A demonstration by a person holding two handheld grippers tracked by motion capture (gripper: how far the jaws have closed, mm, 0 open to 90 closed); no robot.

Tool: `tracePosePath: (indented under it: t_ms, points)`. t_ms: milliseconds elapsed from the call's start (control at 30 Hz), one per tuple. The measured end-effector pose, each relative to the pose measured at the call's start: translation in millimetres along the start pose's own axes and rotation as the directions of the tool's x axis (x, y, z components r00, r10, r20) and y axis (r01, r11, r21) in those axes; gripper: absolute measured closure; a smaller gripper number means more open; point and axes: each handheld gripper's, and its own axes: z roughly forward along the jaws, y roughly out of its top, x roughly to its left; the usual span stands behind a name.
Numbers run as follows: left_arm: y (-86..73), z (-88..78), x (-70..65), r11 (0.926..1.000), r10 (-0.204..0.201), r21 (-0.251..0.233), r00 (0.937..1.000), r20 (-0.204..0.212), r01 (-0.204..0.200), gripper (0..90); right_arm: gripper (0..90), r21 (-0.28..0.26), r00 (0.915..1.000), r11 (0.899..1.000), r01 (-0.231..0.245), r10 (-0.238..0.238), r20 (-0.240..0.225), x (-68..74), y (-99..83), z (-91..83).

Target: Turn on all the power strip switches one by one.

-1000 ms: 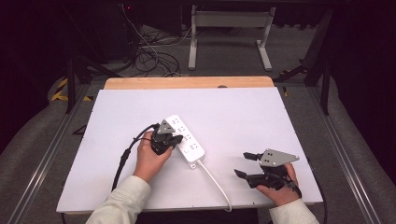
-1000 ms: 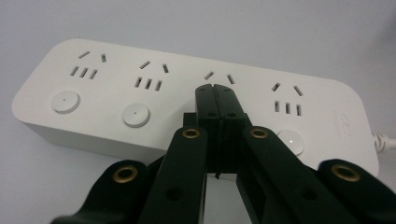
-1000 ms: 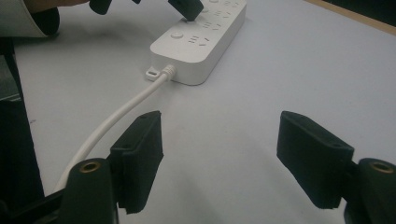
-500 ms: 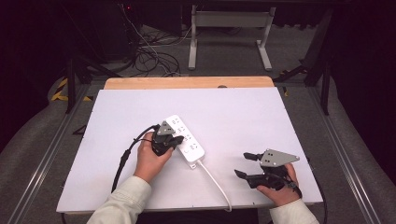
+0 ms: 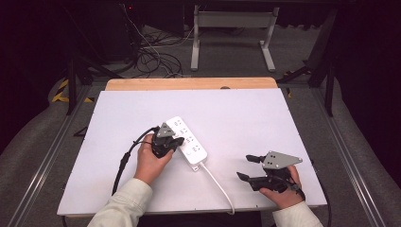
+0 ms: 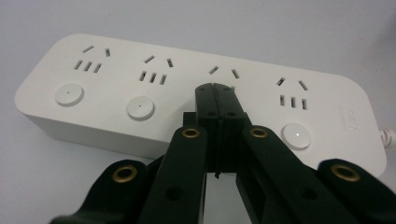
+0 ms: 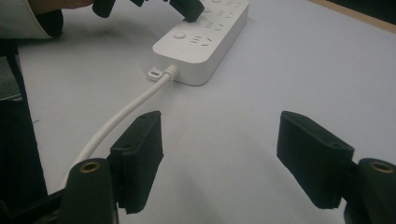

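A: Starting at the left — what's the left gripper (image 5: pixel 176 140) doing?

B: Its jaws are pressed fully together with nothing between them, and the joined tips rest on top of the white power strip (image 5: pixel 187 142). In the left gripper view they cover the third button from the left (image 6: pixel 215 89), so whether they press it I can't tell.

A: And the strip itself?

B: It lies slantwise on the white table (image 5: pixel 246 109), a little left of centre. Four socket groups, each with a round button beside it — three buttons show plainly, the fourth sits under the tips. One white cord (image 5: pixel 216 179) leaves its near end and runs off the table's front edge.

A: Then the right side?

B: The right gripper (image 5: pixel 249 167) sits near the front right corner, well apart from the strip. Its jaws stand wide apart with bare table between them — holding nothing, touching nothing that I can see.

A: Anything cut off?

B: In the right gripper view the strip's far end is cropped by the top edge, and the cord (image 7: pixel 122 115) passes behind the left jaw. Two hands, two grippers, one strip.
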Motion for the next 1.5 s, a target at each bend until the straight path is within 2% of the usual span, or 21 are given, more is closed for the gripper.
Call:
tracePosePath:
  t_ms: [133, 333, 367, 433, 500, 533, 567, 633, 800, 900, 967, 1100, 1267, 1300, 1333, 1500]
  points:
    - [0.4, 0.5, -3.5, 0.9997, 0.024, 0.006, 0.9995, -0.023, -0.024, 90.0, 31.5, -0.001, 1.0000, 1.000, -0.001, 0.001, -0.001, -0.3, -0.2, -0.1]
    - [1.5, 2.6, -6.1, 0.9993, 0.034, 0.014, 0.9991, -0.025, -0.034, 90.0, 31.5, 0.002, 1.0000, 1.000, -0.001, 0.001, -0.001, 0.2, 0.1, 0.4]
    - [2.8, 2.5, -6.5, 0.9985, 0.051, 0.022, 0.9980, -0.037, -0.050, 90.0, 31.5, 0.002, 1.0000, 1.000, -0.001, 0.001, -0.001, 0.2, 0.1, 0.4]
    - [3.0, 1.6, -5.0, 0.9988, 0.043, 0.022, 0.9986, -0.030, -0.043, 90.0, 31.5, 0.001, 1.0000, 1.000, 0.002, -0.002, -0.001, 0.3, 0.0, 0.0]
    - [1.0, -1.7, -4.7, 0.9980, 0.063, 0.008, 0.9940, -0.090, -0.063, 90.0, 31.5, -0.002, 1.0000, 1.000, 0.002, -0.002, -0.001, 0.1, 0.0, -1.3]
    - [0.7, -4.9, 2.1, 0.9995, -0.004, -0.032, 0.9990, -0.044, 0.003, 90.0, 31.5, -0.005, 1.0000, 1.000, 0.004, -0.004, 0.000, -0.4, -0.1, -1.8]
    - [2.3, -8.2, 6.3, 0.9976, -0.035, -0.061, 0.9989, -0.031, 0.033, 90.0, 31.5, -0.007, 1.0000, 1.000, 0.004, -0.004, -0.001, -0.9, -0.2, -2.0]
    - [5.9, -13.4, 10.0, 0.9934, -0.061, -0.098, 0.9979, -0.019, 0.059, 90.0, 31.5, -0.005, 1.0000, 1.000, -0.001, 0.001, -0.002, -2.1, -0.8, -1.8]
    - [8.9, -12.5, 11.1, 0.9948, -0.037, -0.096, 0.9990, -0.024, 0.035, 90.0, 31.5, -0.003, 1.0000, 1.000, -0.002, 0.002, -0.001, -2.2, -1.0, -0.6]
    - [9.2, -10.9, 12.4, 0.9944, -0.044, -0.097, 0.9988, -0.023, 0.041, 90.0, 31.5, -0.003, 1.0000, 1.000, -0.003, 0.003, 0.000, -1.6, -1.1, -0.9]
    - [9.2, -11.8, 14.5, 0.9949, -0.043, -0.093, 0.9981, -0.044, 0.039, 90.0, 31.5, -0.001, 1.0000, 1.000, -0.004, 0.004, 0.002, -1.8, -1.0, -0.4]
    - [8.4, -10.7, 20.7, 0.9939, -0.050, -0.101, 0.9972, -0.056, 0.044, 90.0, 31.5, 0.002, 1.0000, 1.000, -0.006, 0.006, -0.001, -1.7, -1.4, 0.3]
    - [7.3, -6.5, 27.7, 0.9953, -0.031, -0.094, 0.9966, -0.076, 0.024, 90.0, 31.5, 0.003, 1.0000, 1.000, -0.006, 0.006, 0.000, -2.2, -1.6, 0.4]
    - [7.1, -5.6, 27.8, 0.9950, -0.040, -0.093, 0.9972, -0.063, 0.034, 90.0, 31.5, 0.001, 1.0000, 1.000, -0.007, 0.007, -0.001, -2.3, -1.6, 0.5]
    - [7.1, -5.1, 28.1, 0.9950, -0.042, -0.094, 0.9969, -0.067, 0.036, 90.0, 31.5, 0.001, 1.0000, 1.000, -0.007, 0.007, -0.001, -2.4, -1.7, 0.6]
    - [5.8, -0.1, 28.8, 0.9978, -0.019, -0.065, 0.9984, -0.054, 0.015, 90.0, 31.4, 0.002, 1.0000, 1.000, -0.009, 0.009, -0.001, -2.6, -1.9, 0.6]
